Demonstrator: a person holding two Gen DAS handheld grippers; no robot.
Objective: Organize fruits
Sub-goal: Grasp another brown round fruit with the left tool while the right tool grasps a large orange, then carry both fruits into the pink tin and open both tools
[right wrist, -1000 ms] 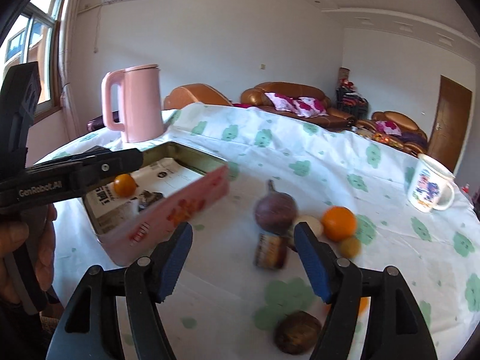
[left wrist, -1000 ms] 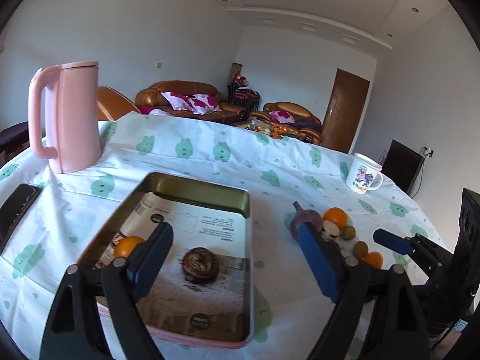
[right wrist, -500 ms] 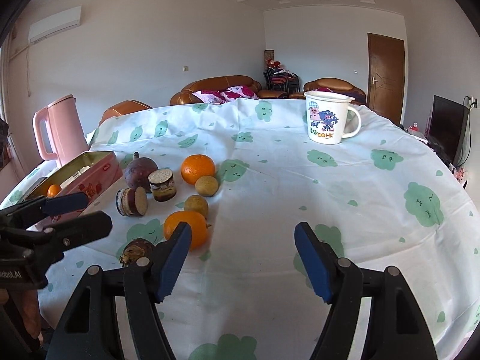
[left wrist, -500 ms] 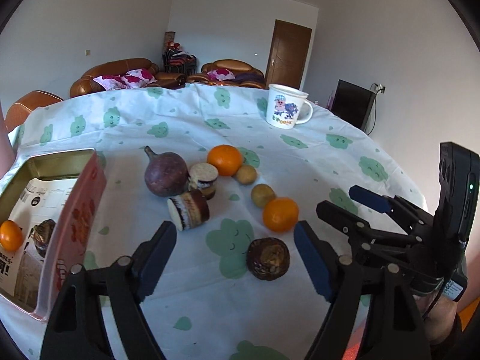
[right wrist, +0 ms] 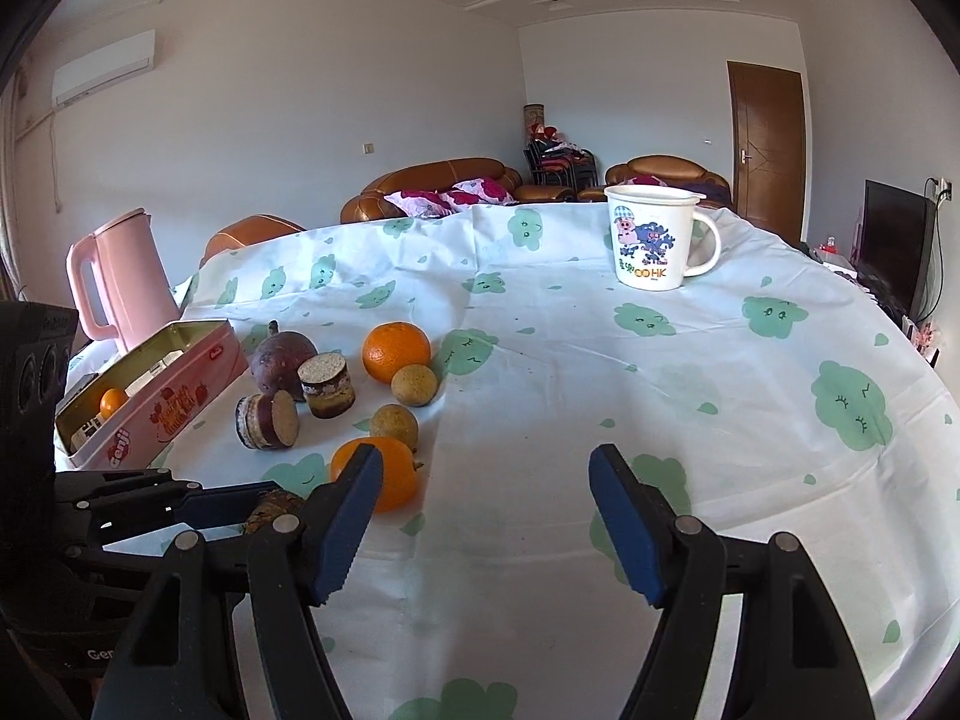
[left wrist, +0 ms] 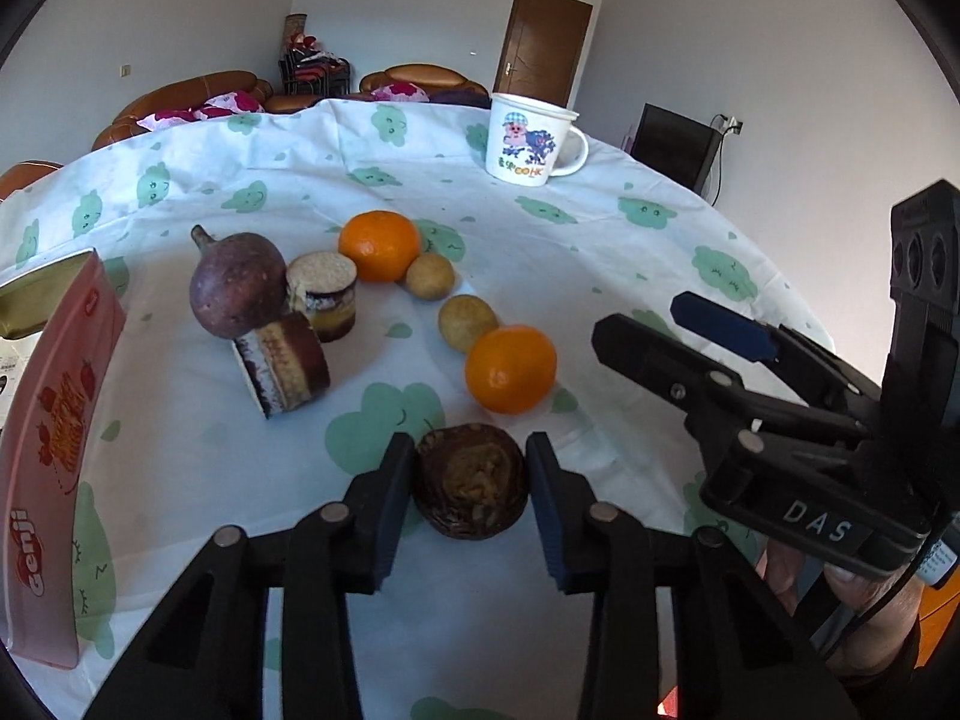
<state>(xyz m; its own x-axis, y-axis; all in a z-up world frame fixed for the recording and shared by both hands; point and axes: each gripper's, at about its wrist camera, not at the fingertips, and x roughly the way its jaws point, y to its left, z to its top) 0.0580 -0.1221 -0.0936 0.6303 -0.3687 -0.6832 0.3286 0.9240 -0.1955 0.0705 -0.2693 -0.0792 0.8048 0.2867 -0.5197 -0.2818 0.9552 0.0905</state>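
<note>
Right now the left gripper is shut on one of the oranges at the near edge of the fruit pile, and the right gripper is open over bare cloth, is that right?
Not quite. The left gripper is shut on the dark brown wrinkled fruit, not an orange; the nearest orange lies free just beyond it, as the left wrist view shows. The rest stands: the right gripper is open over bare tablecloth.
</note>
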